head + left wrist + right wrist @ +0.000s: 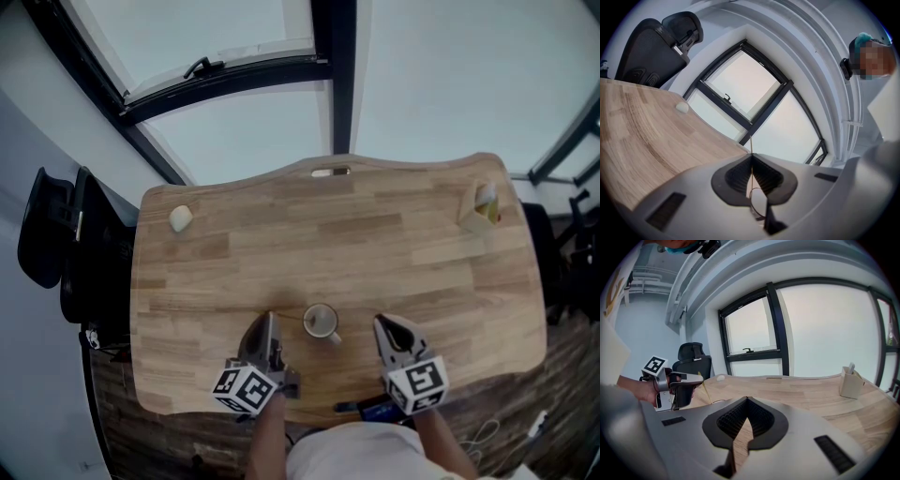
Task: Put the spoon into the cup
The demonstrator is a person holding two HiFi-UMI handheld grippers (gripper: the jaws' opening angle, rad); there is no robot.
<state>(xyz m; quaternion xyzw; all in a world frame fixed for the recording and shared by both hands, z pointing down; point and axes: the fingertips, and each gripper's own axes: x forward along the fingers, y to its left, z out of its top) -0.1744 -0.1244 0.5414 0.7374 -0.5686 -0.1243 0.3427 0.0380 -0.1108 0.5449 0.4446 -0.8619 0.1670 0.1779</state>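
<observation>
Clamping spoon (751, 146): being done by left gripper (751, 157), pinching the thin stem, just left of cup (321, 322).
Right gripper (746, 400): pressing jaws together on nothing, hovering just right of cup.
Doing it well: probably bringing stem over the rim, pointing down, lowering before loosening.
Views: right gripper view showing stem poking beyond left jaws; only head view showing cup.

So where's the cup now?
In the head view, the small pale cup stands on the wooden table near its front edge, between the left gripper and right gripper.
</observation>
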